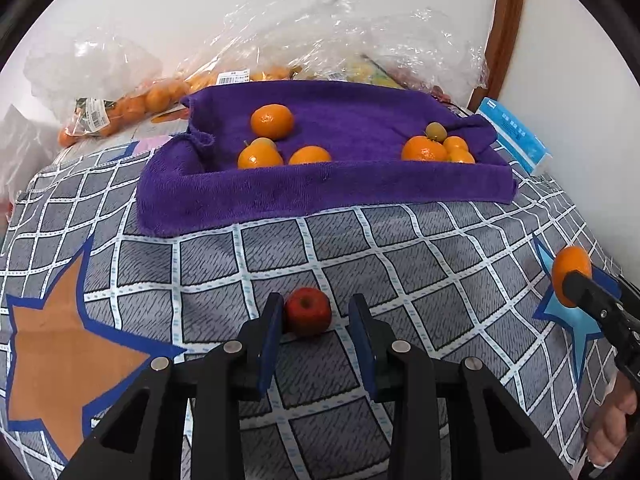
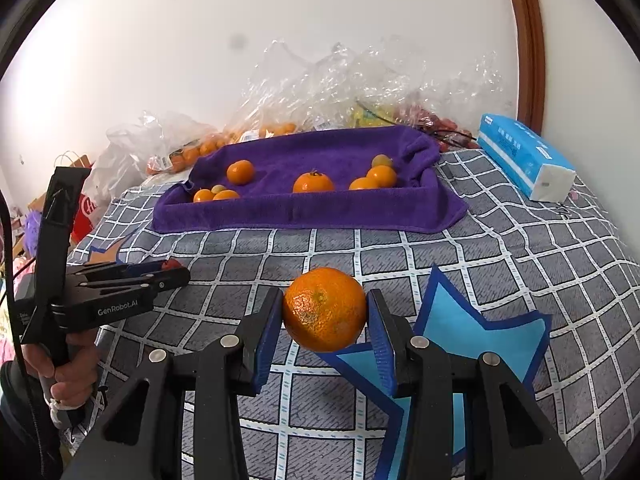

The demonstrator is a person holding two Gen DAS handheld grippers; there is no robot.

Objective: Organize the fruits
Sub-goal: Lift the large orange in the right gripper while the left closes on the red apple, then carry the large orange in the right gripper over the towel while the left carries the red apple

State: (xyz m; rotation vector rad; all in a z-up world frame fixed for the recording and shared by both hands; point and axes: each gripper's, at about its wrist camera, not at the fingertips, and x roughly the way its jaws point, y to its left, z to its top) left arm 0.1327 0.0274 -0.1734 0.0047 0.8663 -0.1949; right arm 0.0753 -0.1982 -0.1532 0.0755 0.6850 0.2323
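A small red apple (image 1: 308, 311) lies on the checked bedspread between the fingers of my left gripper (image 1: 317, 314), which is open; the left finger touches or nearly touches it. My right gripper (image 2: 325, 314) is shut on a large orange (image 2: 325, 309) and holds it above the bedspread; it also shows in the left wrist view (image 1: 571, 276). A tray covered by a purple towel (image 1: 320, 192) holds one group of oranges (image 1: 272, 121) at its left and another (image 1: 424, 149) at its right. The tray also shows in the right wrist view (image 2: 304, 210).
Clear plastic bags of fruit (image 1: 132, 104) lie behind the tray against the white wall. A blue tissue pack (image 2: 524, 158) sits at the right of the tray. A wooden door frame (image 2: 528, 40) stands at the far right. The left gripper shows in the right wrist view (image 2: 176, 270).
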